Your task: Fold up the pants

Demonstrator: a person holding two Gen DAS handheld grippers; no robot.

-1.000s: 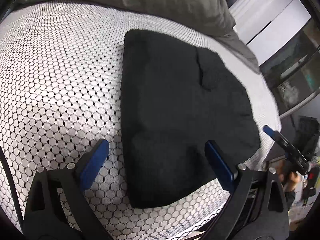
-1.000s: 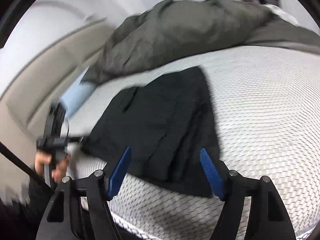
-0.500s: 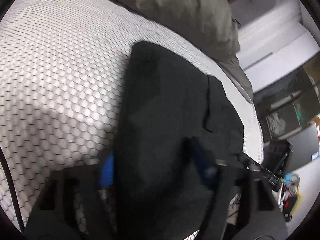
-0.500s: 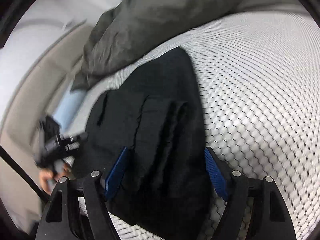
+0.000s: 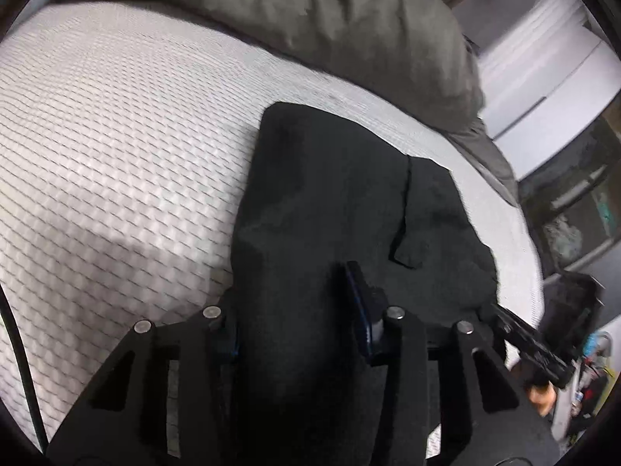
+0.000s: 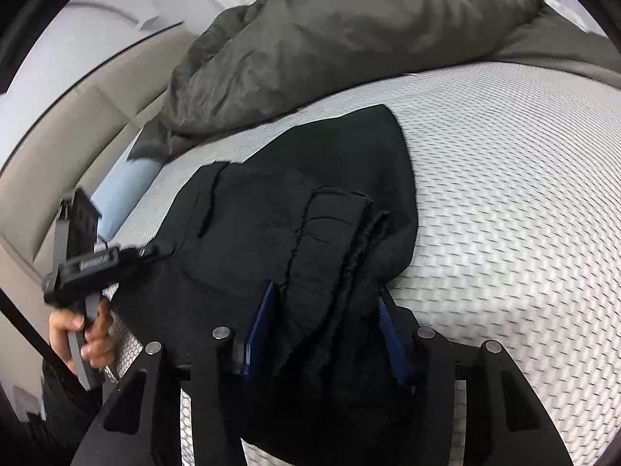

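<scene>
We hold a gripper in each hand over the bed (image 5: 116,147), and both have closed on the near edge of the pants (image 5: 330,194). The pants lie folded into a dark, compact stack on the white honeycomb sheet, their far end reaching toward the duvet (image 5: 310,11) bunched along the back.

In the left wrist view, the left gripper (image 5: 299,310) has a thick fold of black cloth between its blue pads; the right pad (image 5: 359,303) shows pressed against the fabric, while the left one is almost wholly covered by it. The fold is lifted off the sheet at the gripper and runs forward along the stack's left side. To the right we see the right gripper (image 5: 531,345) low at the bed's edge, blurred.

In the right wrist view, the right gripper (image 6: 324,330) pinches several layered edges of the pants (image 6: 349,178), cloth bulging between both blue fingers (image 6: 260,326) and draping down over them. The left gripper (image 6: 89,264) appears at the left with a hand (image 6: 81,330) around its handle, its tip at the pants' far-left corner; from this angle it seems to hold cloth there, though blur keeps us from being sure. A pale blue pillow (image 6: 124,182) lies behind it, beside the duvet (image 6: 349,31).
</scene>
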